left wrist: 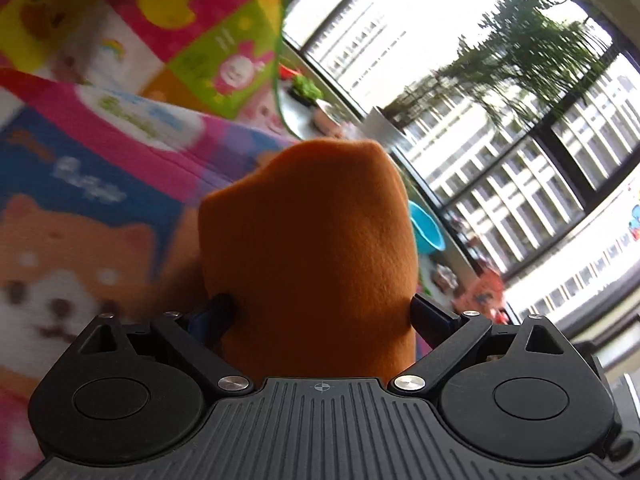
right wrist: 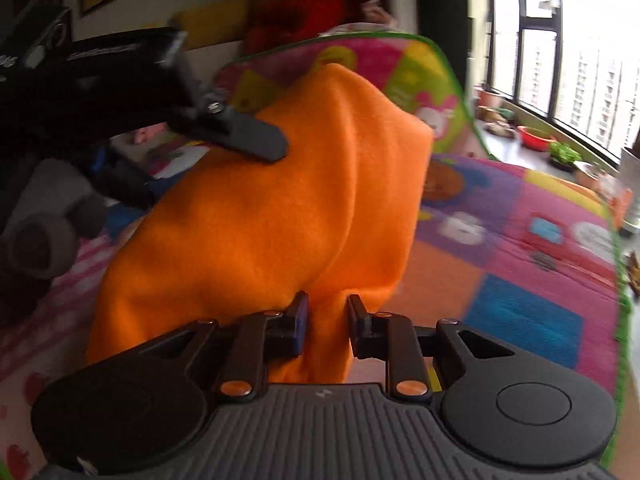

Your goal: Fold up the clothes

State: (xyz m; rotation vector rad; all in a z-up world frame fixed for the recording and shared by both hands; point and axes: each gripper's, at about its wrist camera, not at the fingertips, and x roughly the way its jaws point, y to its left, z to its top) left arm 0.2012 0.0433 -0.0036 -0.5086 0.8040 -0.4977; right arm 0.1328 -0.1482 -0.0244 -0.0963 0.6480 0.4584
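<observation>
Item: orange fleece garment (right wrist: 256,216), lifted above the patchwork play mat (right wrist: 532,264), draped in soft vertical folds between my two grippers.

Right gripper (right wrist: 327,320): jaws narrowed onto a bunched edge of the fleece, which runs down between the pads; I read this as a grip.

Left gripper (left wrist: 322,312): jaws set wider, with a thick wad of the same cloth filling the gap and pressing against both fingers; held, as far as I can judge. In the right wrist view the left gripper appears at upper left, one black finger (right wrist: 256,136) lying over the top of the cloth.

Step in hand, by my judgement: mid-fold, the garment carried in the air by two gathered edges. The next move calls for bringing both held edges down together onto the mat, keeping them level so the layers land flat.

Surroundings: grey plush toy (right wrist: 48,236) at near left; windowsill with a red bowl (right wrist: 536,136) and a blue bowl (left wrist: 428,232) at far right.

Not made out: the garment's type and full outline, its lower hem, both sets of fingertips buried in cloth. Mat prints are blurred.
</observation>
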